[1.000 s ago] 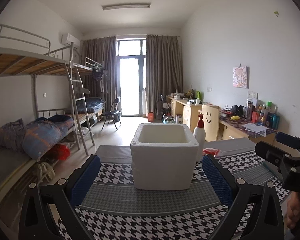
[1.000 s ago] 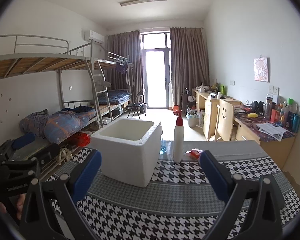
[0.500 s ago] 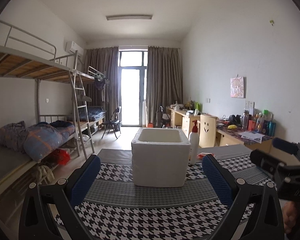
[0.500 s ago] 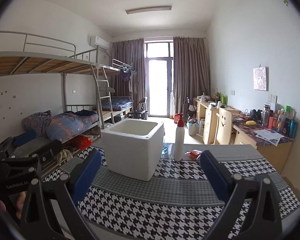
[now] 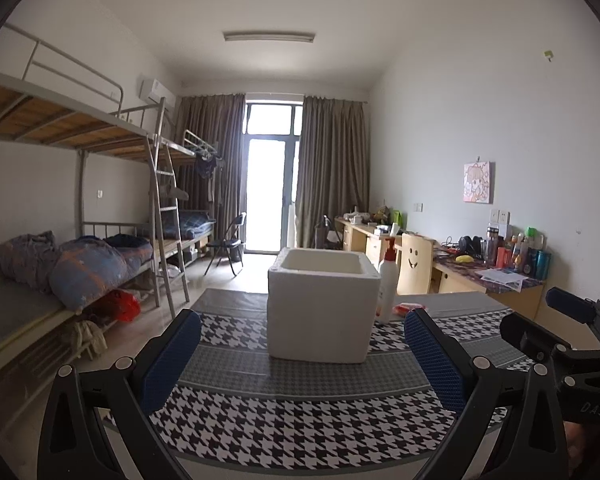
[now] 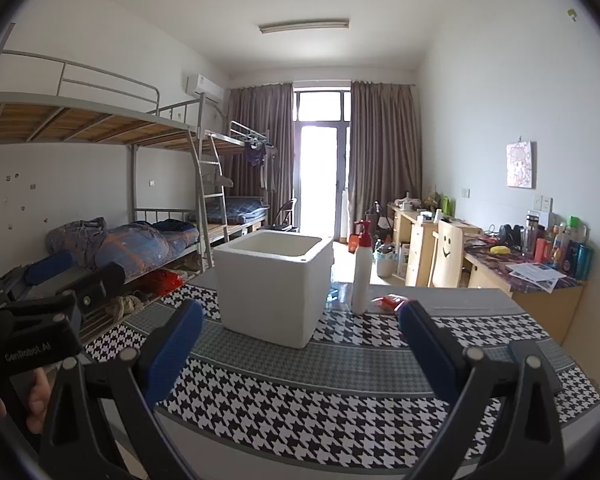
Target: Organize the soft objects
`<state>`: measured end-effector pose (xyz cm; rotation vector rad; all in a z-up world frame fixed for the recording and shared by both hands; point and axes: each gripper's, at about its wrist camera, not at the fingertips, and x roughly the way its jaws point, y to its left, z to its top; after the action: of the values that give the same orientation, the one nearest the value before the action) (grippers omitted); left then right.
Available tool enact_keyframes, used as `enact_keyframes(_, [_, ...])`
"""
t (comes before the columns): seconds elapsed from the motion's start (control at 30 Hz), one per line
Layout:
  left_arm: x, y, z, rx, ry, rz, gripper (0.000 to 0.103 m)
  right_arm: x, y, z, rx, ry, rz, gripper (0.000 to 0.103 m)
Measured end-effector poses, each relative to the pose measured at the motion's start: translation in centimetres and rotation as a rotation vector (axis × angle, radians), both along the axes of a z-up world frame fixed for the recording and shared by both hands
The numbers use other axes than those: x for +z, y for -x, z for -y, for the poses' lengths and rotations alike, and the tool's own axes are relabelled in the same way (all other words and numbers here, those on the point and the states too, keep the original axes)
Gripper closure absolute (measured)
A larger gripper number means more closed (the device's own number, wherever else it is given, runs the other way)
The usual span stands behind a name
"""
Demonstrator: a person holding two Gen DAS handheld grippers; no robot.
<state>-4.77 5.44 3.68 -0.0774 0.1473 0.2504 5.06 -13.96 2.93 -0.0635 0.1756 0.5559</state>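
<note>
i read "genrobot.ai" on the left gripper (image 6: 40,280) body at my nine o'clock, and "das" on the right gripper (image 5: 572,320) body at four o'clock.

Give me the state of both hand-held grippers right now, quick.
Left hand-held gripper: open, holding nothing, above the table.
Right hand-held gripper: open, holding nothing.
</note>
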Motion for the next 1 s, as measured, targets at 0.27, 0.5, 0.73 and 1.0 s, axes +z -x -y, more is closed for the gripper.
enact_keyframes(0.27, [-0.8,0.3,0.5,-0.010,-0.012,-0.011,0.001,-0.9,-0.1,1.1,-0.007,-0.037,-0.009,0.003])
enact_keyframes(0.5, [-1.1,0.7,0.6,0.019,-0.032,0.006,0.001,-1.6,0.2,1.2,-0.034,-0.042,-0.001,0.003])
enact_keyframes(0.73, [-1.4,1.1,0.5,0.019,-0.029,0.013,0.001,-2.4,0.4,2.1,-0.061,-0.049,-0.004,0.003])
enact_keyframes(1.0, [-2.0,1.0,0.4,0.017,-0.036,0.005,0.001,-2.8,0.4,2.6,-0.062,-0.055,-0.034,0.003])
